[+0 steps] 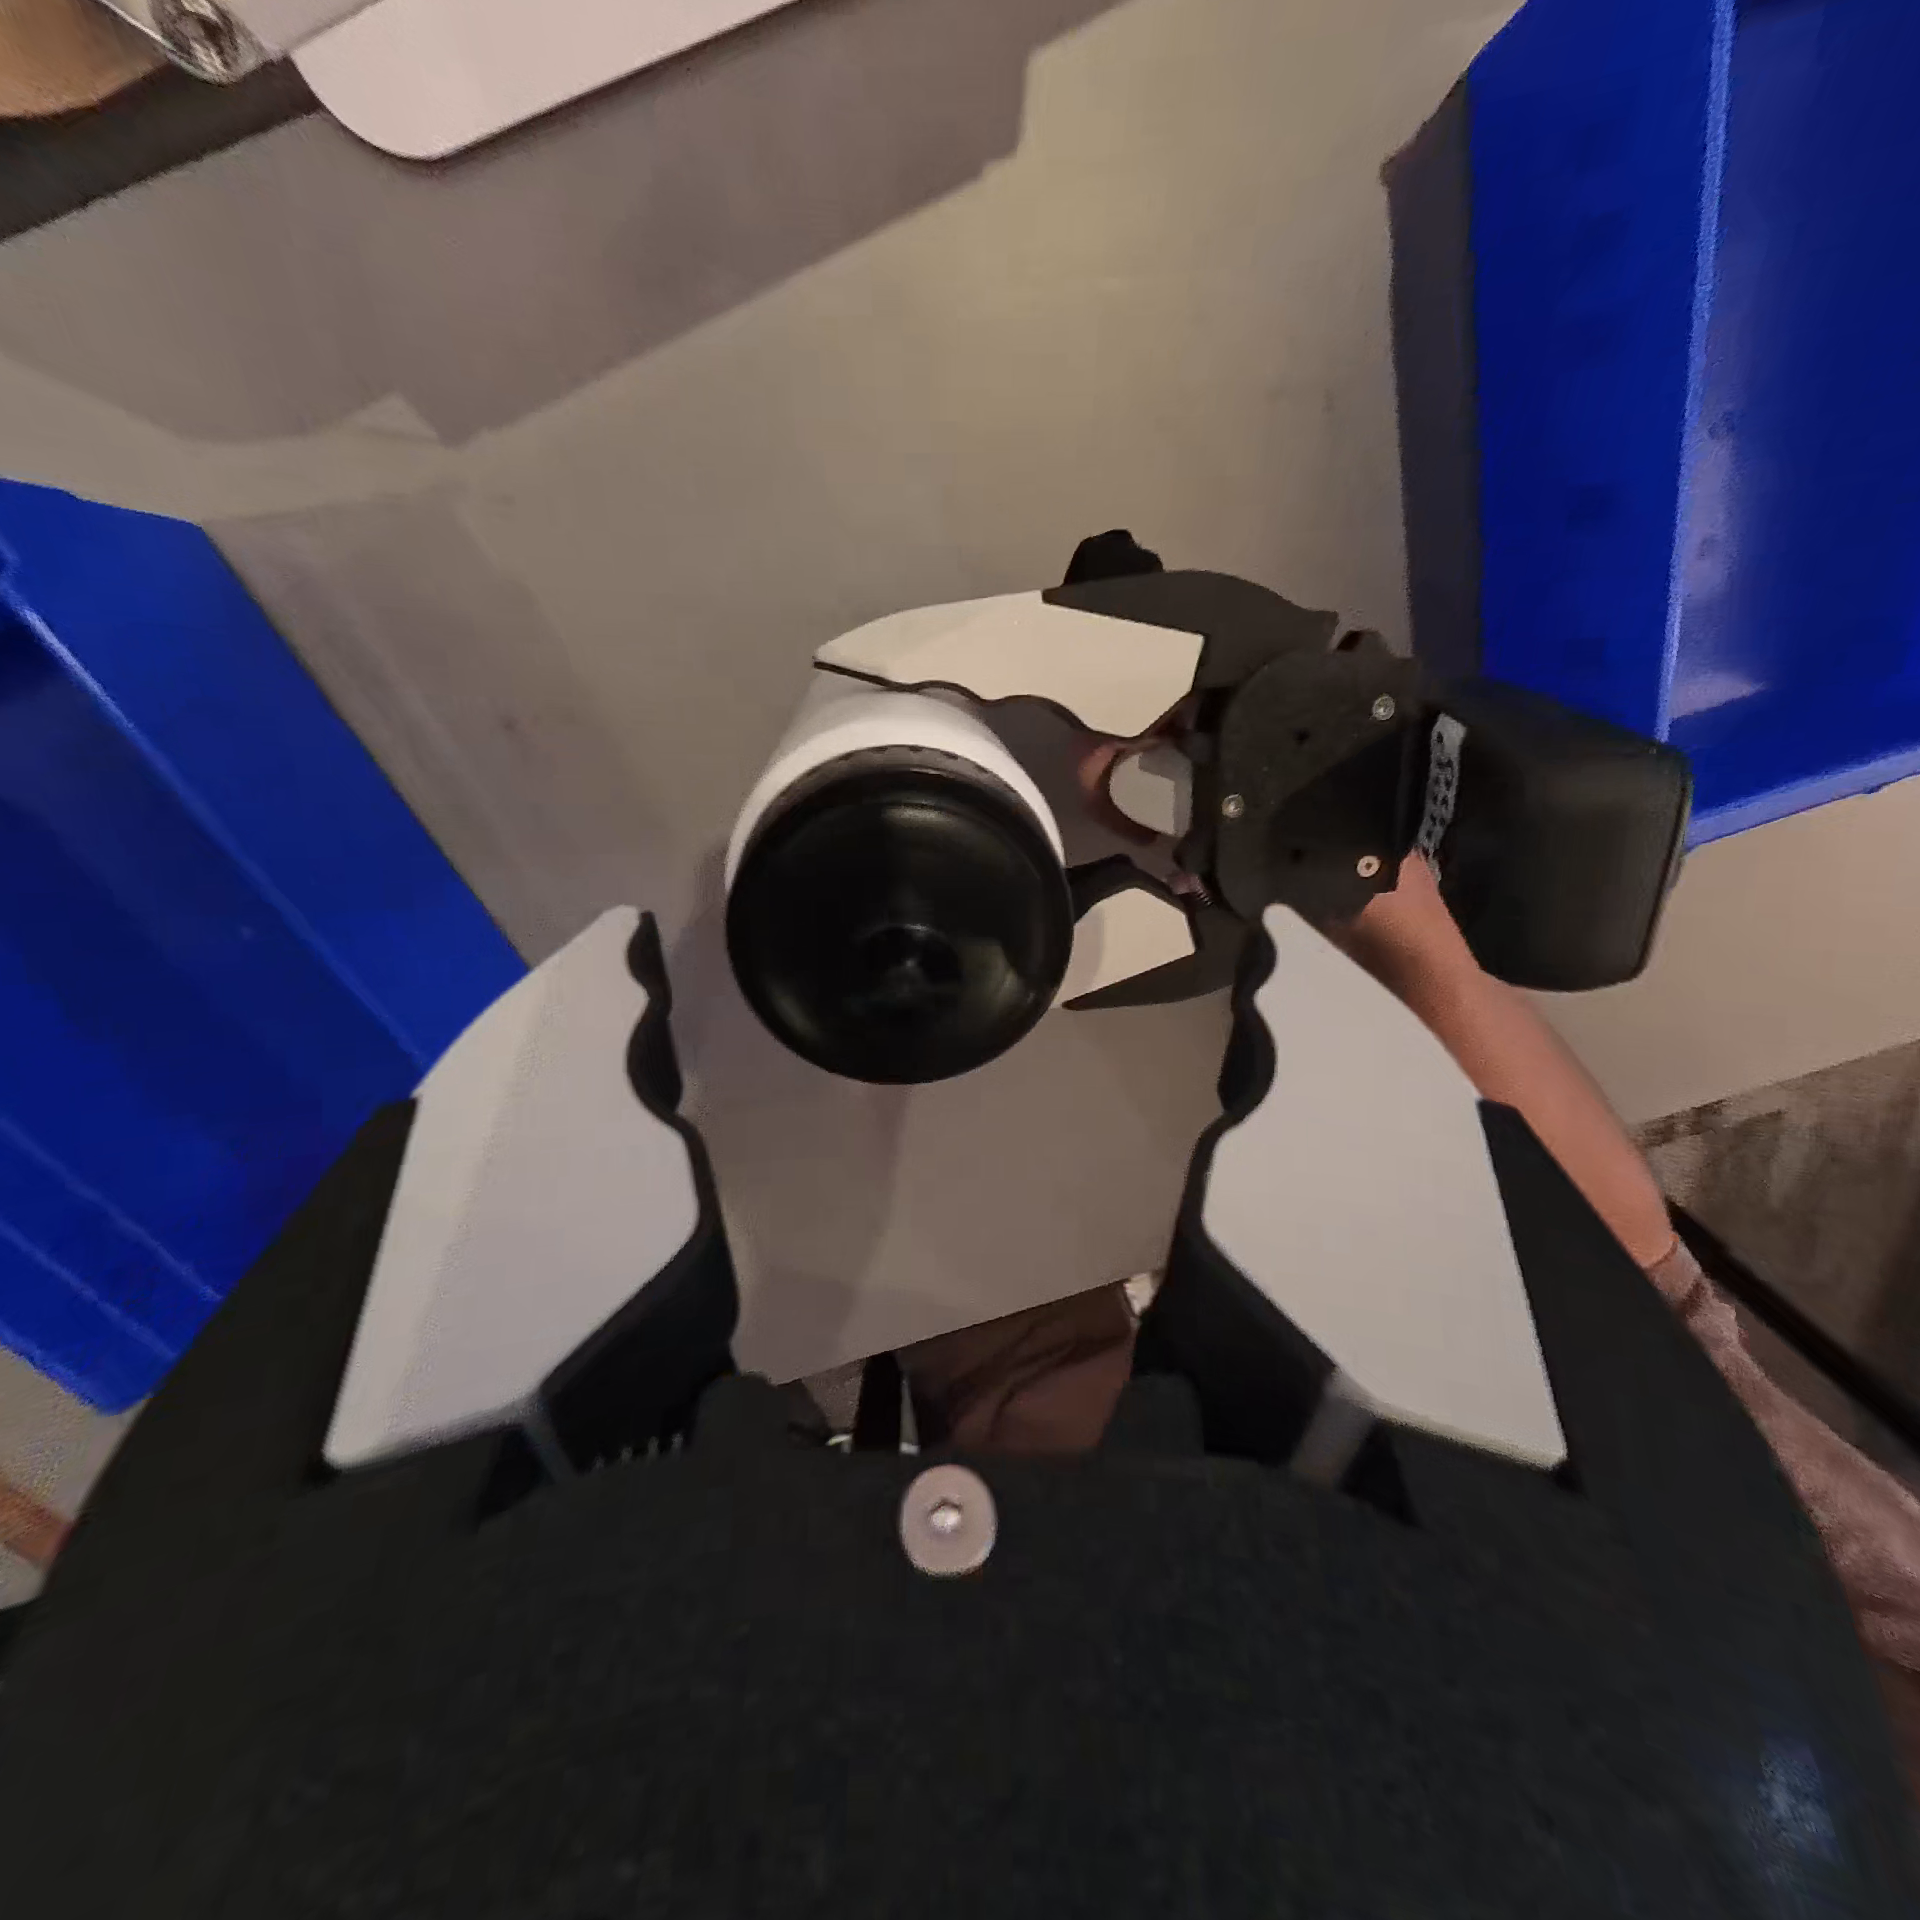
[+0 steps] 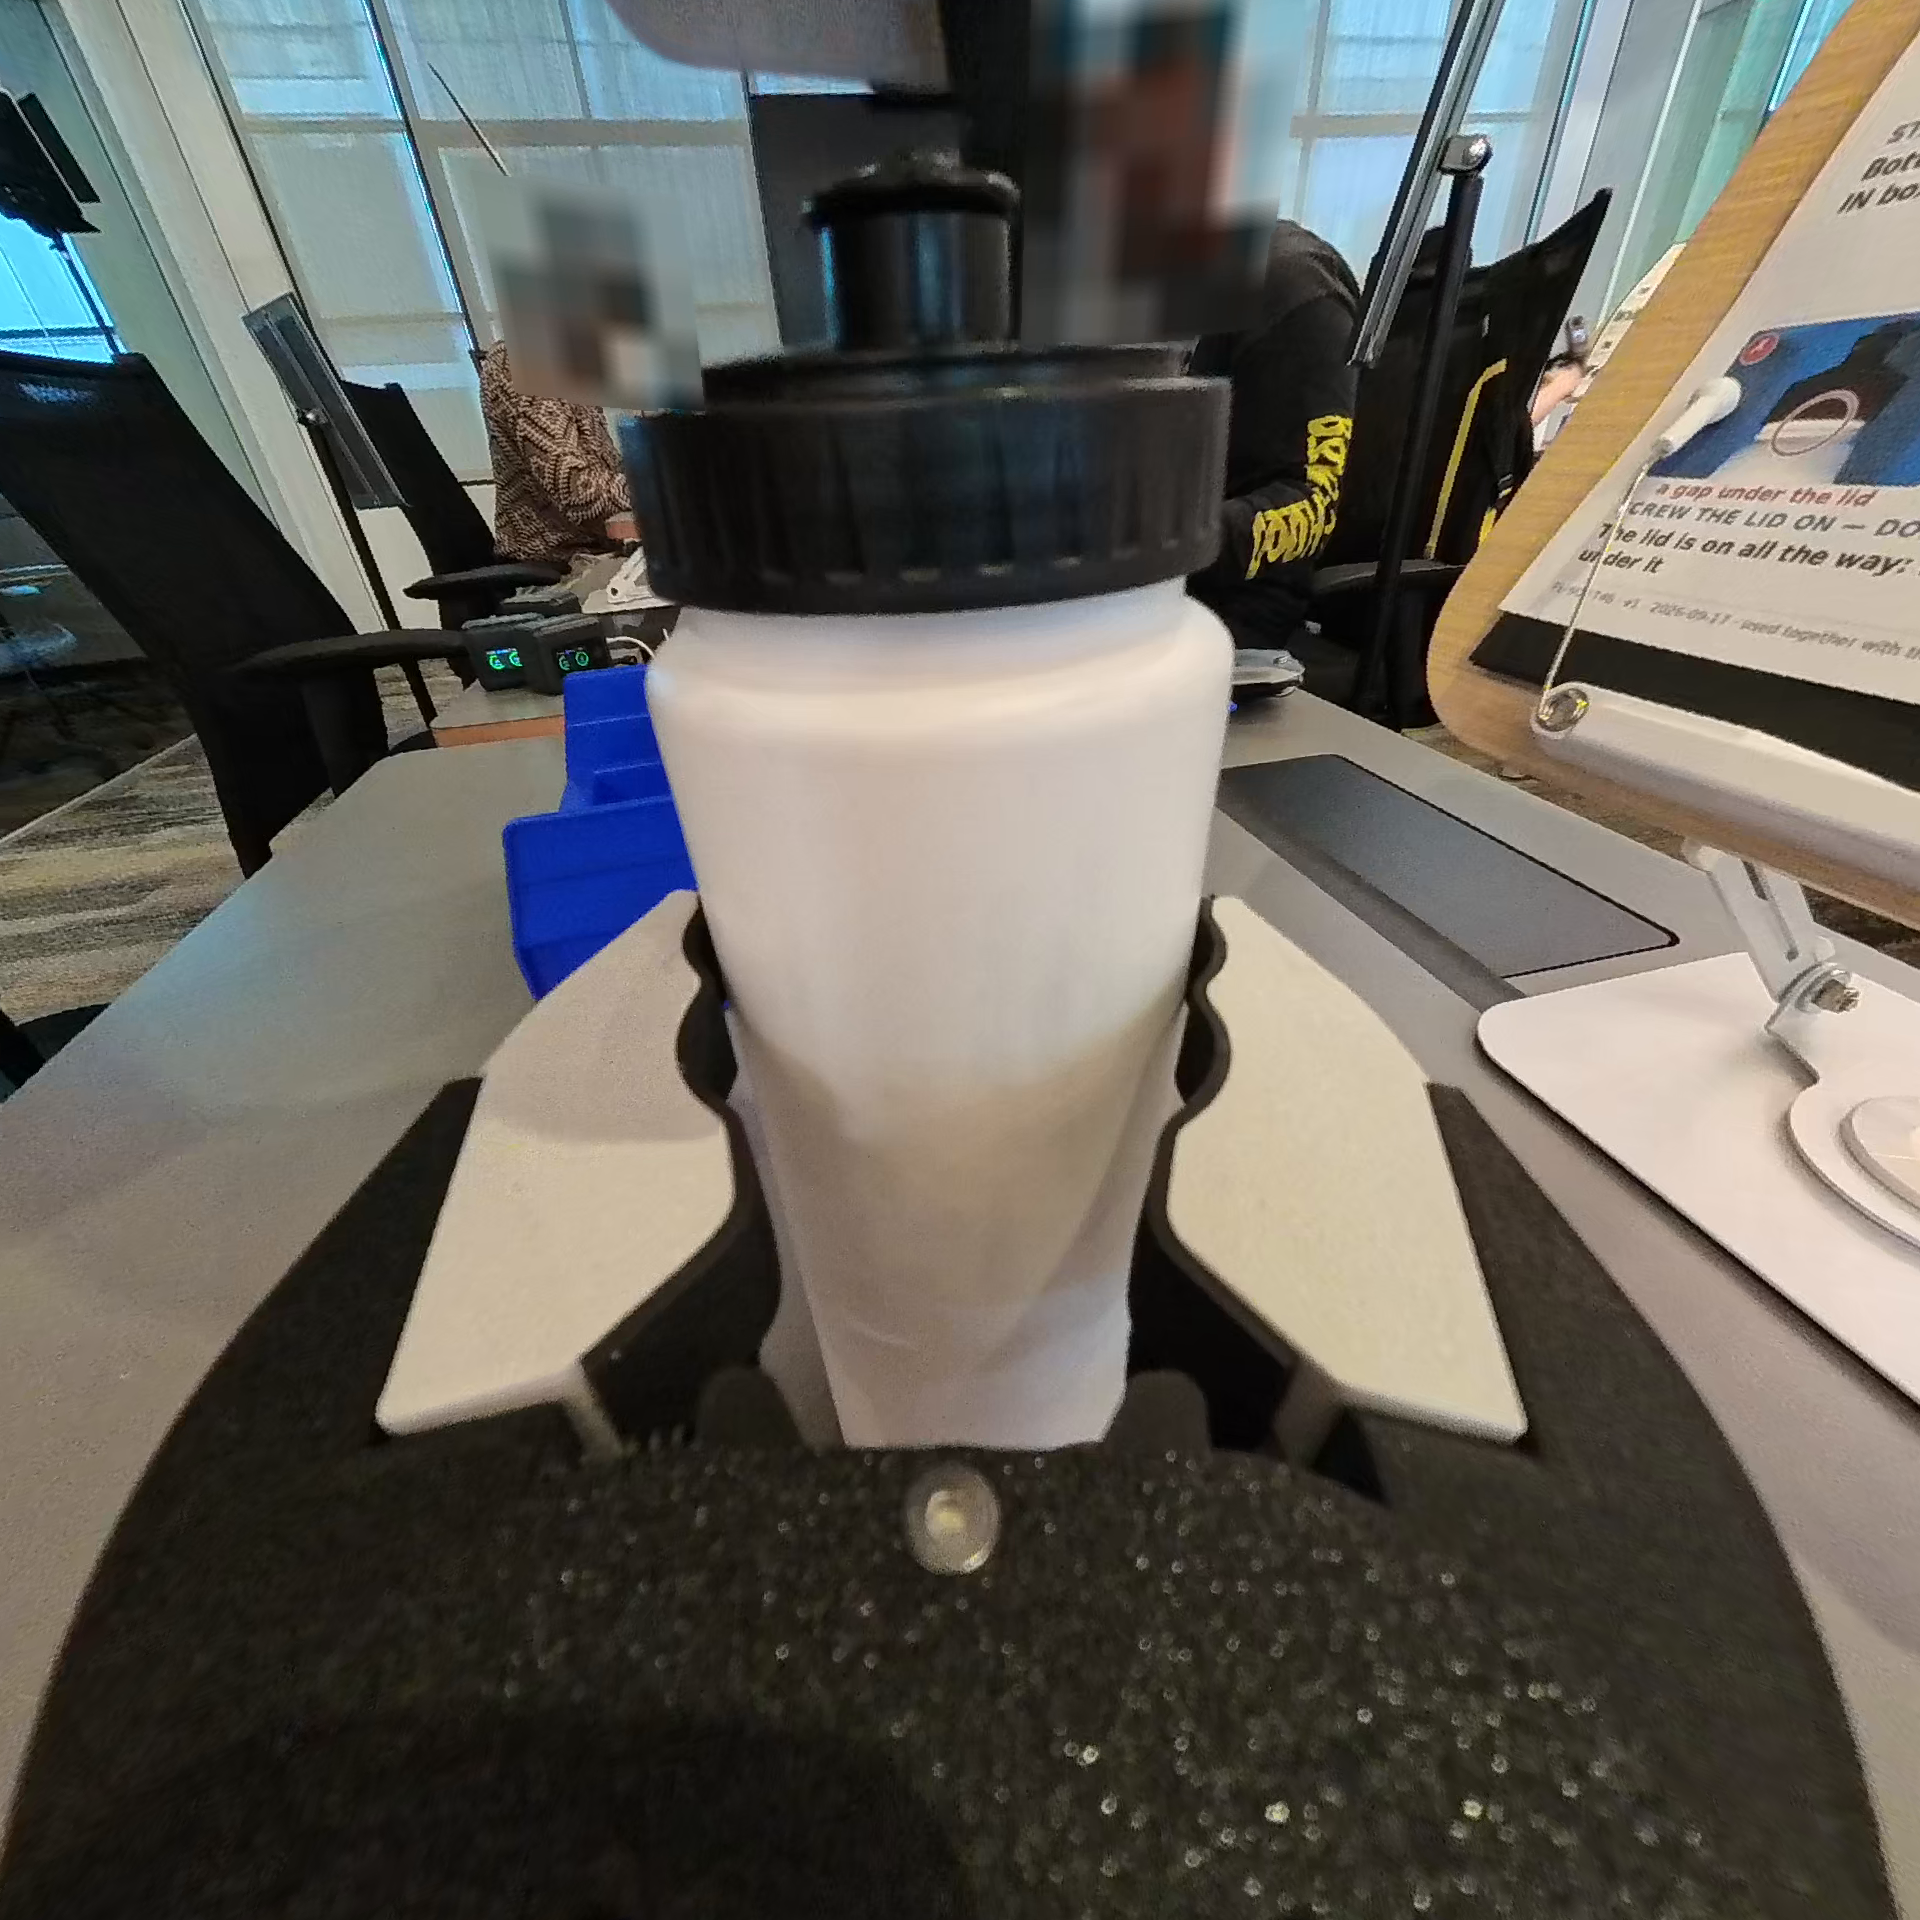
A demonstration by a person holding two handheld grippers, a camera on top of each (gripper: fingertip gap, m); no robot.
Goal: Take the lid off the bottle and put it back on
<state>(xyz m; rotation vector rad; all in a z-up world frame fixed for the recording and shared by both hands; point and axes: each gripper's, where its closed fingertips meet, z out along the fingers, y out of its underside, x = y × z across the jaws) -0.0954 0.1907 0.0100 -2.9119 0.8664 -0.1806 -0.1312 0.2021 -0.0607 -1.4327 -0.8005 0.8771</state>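
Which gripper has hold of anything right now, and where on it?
The right gripper clamps the white bottle around its lower body, black lid on. The left gripper is open above the lid and holds nothing.

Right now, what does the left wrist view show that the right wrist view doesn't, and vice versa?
Only the left wrist view: the left gripper open and empty above the lid, the lid's top face, a second blue bin, the person's forearm.

Only the right wrist view: the lid's ribbed side, a sign stand, seated people behind.

Both: white bottle clamped by the right gripper, lid on, grey table, a blue bin.
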